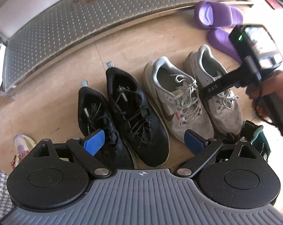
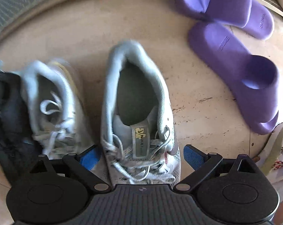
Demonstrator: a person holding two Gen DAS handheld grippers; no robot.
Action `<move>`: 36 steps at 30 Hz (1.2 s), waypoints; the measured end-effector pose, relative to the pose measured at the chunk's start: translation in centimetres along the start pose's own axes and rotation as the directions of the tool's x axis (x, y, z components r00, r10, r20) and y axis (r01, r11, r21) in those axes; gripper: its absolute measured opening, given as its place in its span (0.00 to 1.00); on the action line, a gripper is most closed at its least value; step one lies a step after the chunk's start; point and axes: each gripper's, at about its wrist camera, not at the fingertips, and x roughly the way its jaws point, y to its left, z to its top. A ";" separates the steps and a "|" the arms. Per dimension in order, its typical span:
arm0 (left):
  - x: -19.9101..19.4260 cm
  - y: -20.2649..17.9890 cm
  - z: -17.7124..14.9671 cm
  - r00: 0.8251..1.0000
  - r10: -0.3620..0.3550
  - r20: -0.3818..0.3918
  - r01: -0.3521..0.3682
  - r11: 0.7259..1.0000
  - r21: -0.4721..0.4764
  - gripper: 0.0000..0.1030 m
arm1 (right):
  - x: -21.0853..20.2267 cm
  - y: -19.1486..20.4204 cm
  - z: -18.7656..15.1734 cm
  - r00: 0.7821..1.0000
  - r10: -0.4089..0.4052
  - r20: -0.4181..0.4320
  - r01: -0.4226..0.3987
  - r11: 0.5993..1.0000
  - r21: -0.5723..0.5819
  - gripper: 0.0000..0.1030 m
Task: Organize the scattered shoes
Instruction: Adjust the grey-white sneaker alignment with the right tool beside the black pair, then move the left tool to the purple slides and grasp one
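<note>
Only our left wrist view shows the two black sneakers (image 1: 126, 116) at frame centre, side by side left of both grey sneakers. Our left gripper (image 1: 144, 142) hangs spread wide above them, touching nothing. Our right gripper (image 2: 141, 157) is released too, its blue pads flanking the right grey sneaker (image 2: 137, 112); whether they touch it we cannot tell.

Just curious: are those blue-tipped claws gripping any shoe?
Neither. The right gripper straddles the grey lace-up sneaker, fingers open. The left gripper hangs open above the black sneakers.
</note>
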 end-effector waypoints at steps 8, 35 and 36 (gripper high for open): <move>0.0 0.3 0.5 1.000 -0.008 0.001 0.008 1.000 -0.015 0.92 | -0.8 0.2 0.6 0.992 -0.031 0.119 0.026 0.999 0.042 0.63; -1.1 -3.9 0.8 0.987 -0.088 0.138 0.068 0.987 0.145 0.93 | -18.8 -10.0 -0.1 0.973 -0.056 0.226 0.059 0.998 -0.006 0.98; -1.1 -4.3 0.8 0.985 -0.097 0.146 0.073 0.985 0.158 0.93 | -19.9 -10.7 -0.4 0.967 -0.063 0.246 0.073 0.997 -0.029 0.98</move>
